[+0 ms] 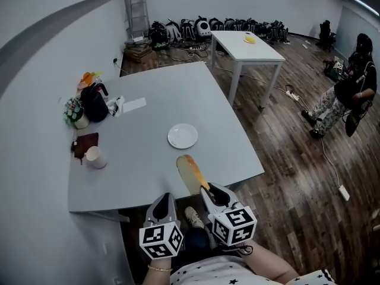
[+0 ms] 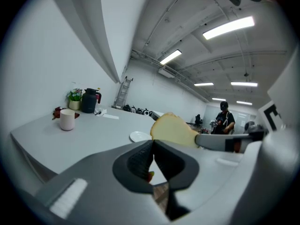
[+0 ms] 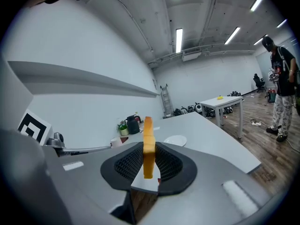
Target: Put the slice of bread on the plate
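Observation:
My right gripper (image 1: 205,191) is shut on a slice of bread (image 1: 189,172), pale with a browned crust, and holds it over the front edge of the grey table (image 1: 148,165). In the right gripper view the bread (image 3: 148,144) stands edge-on between the pads of the right gripper (image 3: 148,162). The white plate (image 1: 182,136) lies bare on the table a short way beyond the slice, and it shows small past the jaws as the plate (image 3: 175,140). My left gripper (image 1: 165,198) hangs beside the right one, shut with nothing in it. In its own view the left gripper (image 2: 152,146) has its pads touching, with the bread (image 2: 172,129) to the right.
A white cup (image 1: 95,157) on a dark red cloth, a black kettle (image 1: 95,103) and a small plant stand at the table's left side. A white table (image 1: 246,46) stands behind, bags line the far wall, and a person (image 1: 350,94) stands at the right on the wood floor.

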{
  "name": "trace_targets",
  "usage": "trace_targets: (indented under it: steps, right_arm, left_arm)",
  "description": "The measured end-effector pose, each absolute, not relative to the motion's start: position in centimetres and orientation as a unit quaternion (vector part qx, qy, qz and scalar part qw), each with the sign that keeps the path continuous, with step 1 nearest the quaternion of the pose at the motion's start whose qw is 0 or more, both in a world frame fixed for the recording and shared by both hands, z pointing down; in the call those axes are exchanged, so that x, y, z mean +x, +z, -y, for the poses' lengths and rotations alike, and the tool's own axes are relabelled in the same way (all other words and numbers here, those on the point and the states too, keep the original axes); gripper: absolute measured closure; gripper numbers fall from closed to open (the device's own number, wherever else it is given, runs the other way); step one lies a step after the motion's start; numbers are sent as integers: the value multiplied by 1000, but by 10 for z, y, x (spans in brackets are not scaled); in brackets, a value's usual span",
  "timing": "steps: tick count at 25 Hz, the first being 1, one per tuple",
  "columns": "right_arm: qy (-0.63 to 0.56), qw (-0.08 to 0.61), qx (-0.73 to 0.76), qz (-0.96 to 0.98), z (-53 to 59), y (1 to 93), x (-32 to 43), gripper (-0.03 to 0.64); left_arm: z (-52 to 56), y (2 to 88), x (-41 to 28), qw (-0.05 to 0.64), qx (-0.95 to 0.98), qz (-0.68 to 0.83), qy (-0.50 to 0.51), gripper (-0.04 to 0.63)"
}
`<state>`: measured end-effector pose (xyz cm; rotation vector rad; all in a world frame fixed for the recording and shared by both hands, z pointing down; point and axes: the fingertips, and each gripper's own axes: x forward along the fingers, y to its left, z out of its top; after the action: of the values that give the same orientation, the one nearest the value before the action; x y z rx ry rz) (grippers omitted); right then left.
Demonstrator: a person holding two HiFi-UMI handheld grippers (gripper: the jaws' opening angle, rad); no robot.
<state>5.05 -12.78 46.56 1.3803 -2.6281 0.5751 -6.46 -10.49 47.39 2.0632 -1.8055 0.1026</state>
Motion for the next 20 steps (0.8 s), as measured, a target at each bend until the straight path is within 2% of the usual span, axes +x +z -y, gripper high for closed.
trace_targets:
  steps: [10, 20]
  right_arm:
    - [278, 100, 436, 850, 269, 522, 21, 538]
    - [428, 91, 409, 801, 370, 582, -11, 538]
  left_arm:
    - [242, 501, -88, 198, 741, 639, 53, 588]
    - [331, 522, -107, 217, 735, 640, 62, 588]
